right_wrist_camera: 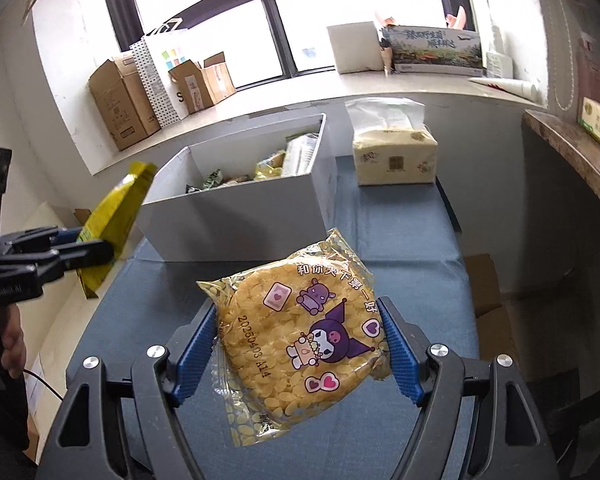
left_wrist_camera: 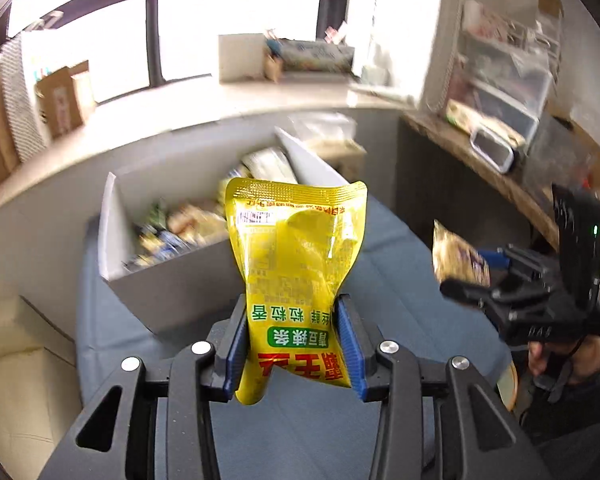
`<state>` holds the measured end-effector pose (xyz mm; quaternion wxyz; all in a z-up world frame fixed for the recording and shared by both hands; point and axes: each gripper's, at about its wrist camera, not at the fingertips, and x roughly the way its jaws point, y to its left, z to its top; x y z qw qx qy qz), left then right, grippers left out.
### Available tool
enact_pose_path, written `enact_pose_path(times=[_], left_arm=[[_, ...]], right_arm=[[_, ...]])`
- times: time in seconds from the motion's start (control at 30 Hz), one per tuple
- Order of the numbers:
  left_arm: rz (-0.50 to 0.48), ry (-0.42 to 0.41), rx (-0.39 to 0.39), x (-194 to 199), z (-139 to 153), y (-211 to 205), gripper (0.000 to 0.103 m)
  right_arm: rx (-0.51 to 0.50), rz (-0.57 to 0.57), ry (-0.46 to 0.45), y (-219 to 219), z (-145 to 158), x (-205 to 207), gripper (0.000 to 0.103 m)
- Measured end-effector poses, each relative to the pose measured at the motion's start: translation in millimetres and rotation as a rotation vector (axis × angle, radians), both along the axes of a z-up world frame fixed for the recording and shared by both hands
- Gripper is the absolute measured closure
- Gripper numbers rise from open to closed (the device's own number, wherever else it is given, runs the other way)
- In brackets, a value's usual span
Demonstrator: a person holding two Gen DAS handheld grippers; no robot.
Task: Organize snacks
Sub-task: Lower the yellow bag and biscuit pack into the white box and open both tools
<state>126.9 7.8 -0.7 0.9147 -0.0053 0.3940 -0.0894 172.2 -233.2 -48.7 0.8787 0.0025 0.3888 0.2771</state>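
My left gripper [left_wrist_camera: 294, 312] is shut on a yellow snack packet [left_wrist_camera: 296, 256], held upright above the blue cloth; the same yellow snack packet [right_wrist_camera: 112, 220] shows at the left of the right wrist view. My right gripper [right_wrist_camera: 298, 320] is shut on a round corn-cracker pack [right_wrist_camera: 300, 332] with a purple cartoon print, lifted over the blue cloth [right_wrist_camera: 400, 240]. That cracker pack [left_wrist_camera: 458, 256] appears at the right of the left wrist view. A grey box [right_wrist_camera: 236, 216] with several snacks inside stands ahead of both grippers, also seen as the grey box [left_wrist_camera: 168, 280].
A tissue pack [right_wrist_camera: 394, 156] sits right of the box. Cardboard boxes [right_wrist_camera: 120, 104] and a paper bag [right_wrist_camera: 162, 76] line the window sill. A wooden counter [right_wrist_camera: 572, 152] runs along the right. A person's hand [left_wrist_camera: 552, 356] holds the right gripper.
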Motion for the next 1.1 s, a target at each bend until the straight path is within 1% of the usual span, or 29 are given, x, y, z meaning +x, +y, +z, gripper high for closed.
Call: enact_pose_path(times=[0.1,0.2,0.33,0.4,0.53,0.6,0.67,0.73,0.8,0.83,0.87,0.9,0.93,0.97,1.03,1.07,1.1], left_arm=[[0.080,-0.034,0.023,17.5,19.1,32.8,0.057],[0.135,-0.049,0.020,41.3,25.2,55.8,0.057],[0.185,-0.042,-0.006,80.5,21.2,79.4,0.057],[0.211,-0.024,-0.018,100.6,15.9,87.6,0.057],[0.244,0.021,-0.065,133.5,0.8,101.9,0.057],[0.247,0.031,-0.065,143.3,-6.1,102.1,0.057],[0.253,0.048,-0.048,154.8,-14.5,101.6,0.054],[0.276,0.070,-0.034,163.7,-24.2,102.7,0.053],[0.276,0.095,-0.040,169.5,-32.8,103.9,0.053],[0.272,0.096,-0.042,170.9,-35.5,103.9,0.048],[0.269,0.097,-0.038,172.0,-37.4,103.5,0.032],[0.266,0.097,-0.035,173.0,-38.9,103.6,0.022],[0.270,0.093,-0.033,172.7,-39.5,104.1,0.009],[0.278,0.094,-0.032,171.6,-39.3,105.0,0.005],[0.268,0.086,-0.045,167.2,-36.2,106.6,0.003],[0.271,0.076,-0.039,164.5,-34.1,107.2,0.000],[0.270,0.067,-0.032,162.6,-32.0,108.2,0.000]], right_arm=[[-0.014,0.053,-0.046,26.7,16.7,10.0,0.023],[-0.027,0.104,-0.092,55.2,33.5,23.2,0.023],[-0.042,0.161,-0.127,93.8,50.8,48.0,0.023],[-0.049,0.175,-0.131,111.1,55.6,62.1,0.023],[-0.057,0.179,-0.113,138.9,57.1,97.7,0.023],[-0.043,0.160,-0.090,147.1,56.0,117.2,0.023],[-0.018,0.148,-0.061,151.1,52.4,135.5,0.023],[-0.032,0.125,-0.046,154.3,45.4,151.0,0.023],[-0.035,0.110,-0.016,154.4,37.0,162.2,0.023],[-0.032,0.103,-0.006,153.5,33.7,165.8,0.023],[-0.029,0.104,0.002,153.1,31.0,168.3,0.023],[-0.022,0.115,0.012,153.5,28.9,170.3,0.020],[-0.017,0.130,0.024,154.4,26.2,172.0,0.019],[-0.022,0.135,0.032,155.1,23.5,173.3,0.015],[-0.045,0.114,0.017,153.7,20.0,171.7,0.006],[-0.049,0.106,0.013,152.0,18.8,170.8,0.002],[-0.050,0.104,0.018,150.3,17.2,170.0,0.000]])
